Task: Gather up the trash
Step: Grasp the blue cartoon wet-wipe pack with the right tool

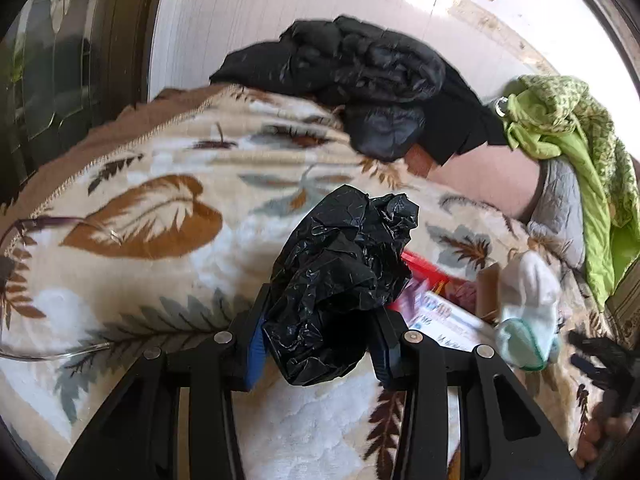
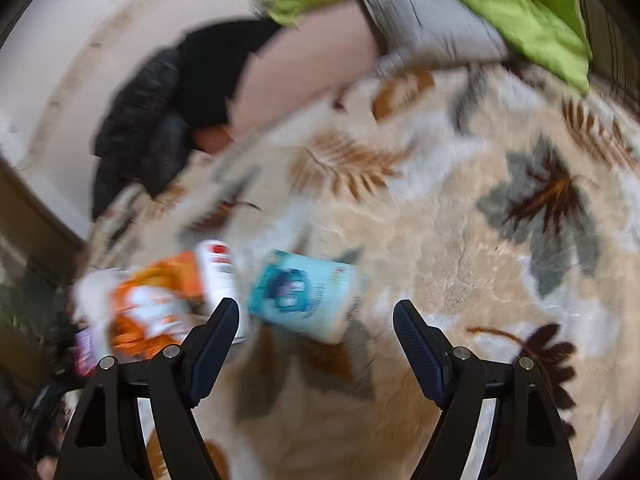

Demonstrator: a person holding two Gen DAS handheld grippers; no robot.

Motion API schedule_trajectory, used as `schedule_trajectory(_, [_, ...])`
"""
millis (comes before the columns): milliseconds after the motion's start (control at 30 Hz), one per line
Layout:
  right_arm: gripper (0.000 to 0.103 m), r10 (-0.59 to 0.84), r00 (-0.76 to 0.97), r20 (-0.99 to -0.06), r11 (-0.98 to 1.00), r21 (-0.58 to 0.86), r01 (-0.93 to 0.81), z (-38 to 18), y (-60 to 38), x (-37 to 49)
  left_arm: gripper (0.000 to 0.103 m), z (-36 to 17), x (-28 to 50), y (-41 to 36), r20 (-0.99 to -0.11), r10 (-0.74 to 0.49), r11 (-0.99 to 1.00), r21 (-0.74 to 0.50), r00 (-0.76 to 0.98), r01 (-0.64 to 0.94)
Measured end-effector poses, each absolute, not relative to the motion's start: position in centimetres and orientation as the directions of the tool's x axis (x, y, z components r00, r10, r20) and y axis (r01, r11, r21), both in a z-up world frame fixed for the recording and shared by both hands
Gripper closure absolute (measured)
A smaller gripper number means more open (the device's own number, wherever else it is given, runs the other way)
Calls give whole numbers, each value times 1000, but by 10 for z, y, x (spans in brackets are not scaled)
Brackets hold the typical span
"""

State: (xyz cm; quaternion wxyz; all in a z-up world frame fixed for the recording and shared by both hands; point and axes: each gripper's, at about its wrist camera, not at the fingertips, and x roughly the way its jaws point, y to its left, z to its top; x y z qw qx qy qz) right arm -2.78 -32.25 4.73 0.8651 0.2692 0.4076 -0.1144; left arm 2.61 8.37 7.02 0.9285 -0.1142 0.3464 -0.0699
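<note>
Black plastic, crumpled into a loose bundle, was the trash bag [image 1: 340, 280], and the left gripper [image 1: 318, 344] had it between its two fingers, with both blue pads pressed against the lower folds. The bag stood up above the fingers over the leaf-patterned blanket [image 1: 152, 216], which covered the whole bed.

Just to the right of the bag, on the blanket, lay a small heap of trash: a red packet [image 1: 424, 272], a white printed carton [image 1: 444, 320] and a white and pale green crumpled piece [image 1: 528, 308]. Far behind the bag, at the blanket's back edge, a black jacket [image 1: 360, 80] was piled, and to its right a green cloth [image 1: 560, 120] hung over a grey cushion [image 1: 560, 208].

The right gripper [image 2: 316, 320] was wide open and held nothing; only blanket showed between its fingers. In that blurred view, a light blue packet [image 2: 304, 292] lay on the blanket just beyond the fingertips, nearer the left finger. An orange and white wrapper [image 2: 152, 304] and a white tube-like item [image 2: 218, 276] lay left of the blue packet, and the tube seemed partly hidden by the left finger.
</note>
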Motion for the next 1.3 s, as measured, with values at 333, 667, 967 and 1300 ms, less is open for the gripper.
schedule_trajectory(333, [53, 185, 607, -773, 869, 417, 266, 33, -303, -10, 62, 81, 22, 75, -595, -210, 968, -236, 776, 81])
schedule_trajectory(667, [33, 74, 660, -748, 953, 248, 174, 70, -271, -32, 62, 80, 21, 77, -599, -217, 967, -241, 771, 85])
schedule_trajectory(967, [27, 63, 581, -811, 957, 214, 194, 25, -287, 9, 62, 81, 17, 64, -593, -224, 970, -209, 774, 121])
schedule_trajectory(1300, [61, 43, 621, -783, 948, 228, 221, 39, -292, -13, 62, 83, 11, 60, -586, -221, 972, -196, 780, 129])
